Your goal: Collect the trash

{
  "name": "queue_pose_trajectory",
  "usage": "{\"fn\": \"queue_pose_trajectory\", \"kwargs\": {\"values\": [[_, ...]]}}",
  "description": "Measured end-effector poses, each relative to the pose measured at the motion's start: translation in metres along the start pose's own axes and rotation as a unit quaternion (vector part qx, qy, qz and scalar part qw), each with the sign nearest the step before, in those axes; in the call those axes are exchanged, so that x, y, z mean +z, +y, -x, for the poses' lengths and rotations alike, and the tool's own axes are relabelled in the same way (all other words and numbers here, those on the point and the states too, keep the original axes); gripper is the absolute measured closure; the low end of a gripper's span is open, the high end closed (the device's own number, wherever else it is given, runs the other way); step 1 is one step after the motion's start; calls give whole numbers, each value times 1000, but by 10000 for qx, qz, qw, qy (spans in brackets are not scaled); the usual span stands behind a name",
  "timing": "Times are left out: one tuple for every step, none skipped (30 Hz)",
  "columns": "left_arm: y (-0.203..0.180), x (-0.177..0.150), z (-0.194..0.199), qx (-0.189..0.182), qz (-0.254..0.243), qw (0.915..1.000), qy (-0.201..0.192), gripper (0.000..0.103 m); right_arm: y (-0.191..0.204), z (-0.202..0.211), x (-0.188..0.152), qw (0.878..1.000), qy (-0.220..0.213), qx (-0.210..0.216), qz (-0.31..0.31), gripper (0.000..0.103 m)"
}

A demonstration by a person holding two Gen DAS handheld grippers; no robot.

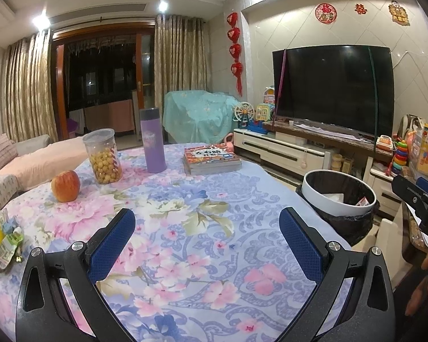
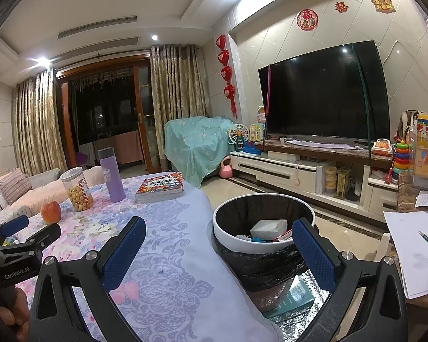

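A white-rimmed trash bin with a black liner stands at the right edge of the floral table; it holds a white box and other scraps. The bin also shows in the left wrist view. A pile of crumpled wrappers lies at the table's left edge. My left gripper is open and empty above the tablecloth. My right gripper is open and empty, level with the bin's near rim. The left gripper also shows in the right wrist view.
On the table stand an apple, a jar of yellow snacks, a purple bottle and a stack of books. A TV on a low cabinet is behind the bin. Papers with a pen lie at right.
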State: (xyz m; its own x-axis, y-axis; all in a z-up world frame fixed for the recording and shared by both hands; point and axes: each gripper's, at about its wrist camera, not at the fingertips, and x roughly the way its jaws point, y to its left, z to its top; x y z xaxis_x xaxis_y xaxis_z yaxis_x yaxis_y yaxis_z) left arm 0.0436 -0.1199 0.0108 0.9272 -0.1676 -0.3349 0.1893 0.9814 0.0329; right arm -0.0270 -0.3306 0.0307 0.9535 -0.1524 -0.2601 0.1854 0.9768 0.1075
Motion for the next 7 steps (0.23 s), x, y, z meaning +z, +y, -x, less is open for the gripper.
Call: {"fn": "queue_pose_trajectory", "kwargs": {"values": [[1,0,-1,-2,4,10000,14,0,1,-1,-1,10000,12,8,2,0],[2,-1,-2,-6,10,10000,33,0,2,-2,-1,10000,28,15,6,0],[2,-2,-4,-13,19,10000,50,0,2,-4,-2,10000,45,21,9,0],[3,-2,-5,-19,26,10000,67,0,3,-5,-2,10000,64,30,11,0],[4,-3,-6,-27,38,10000,86,0,4,-6,-2,9999,88,46,10,0],[5,-4,-7,-38,60,9999,114,0,5,-7,-3,9999,110,61,10,0],[6,-4,-9,-46,76,9999,137,0,4,-8,-3,9999,128,71,10,0]]}}
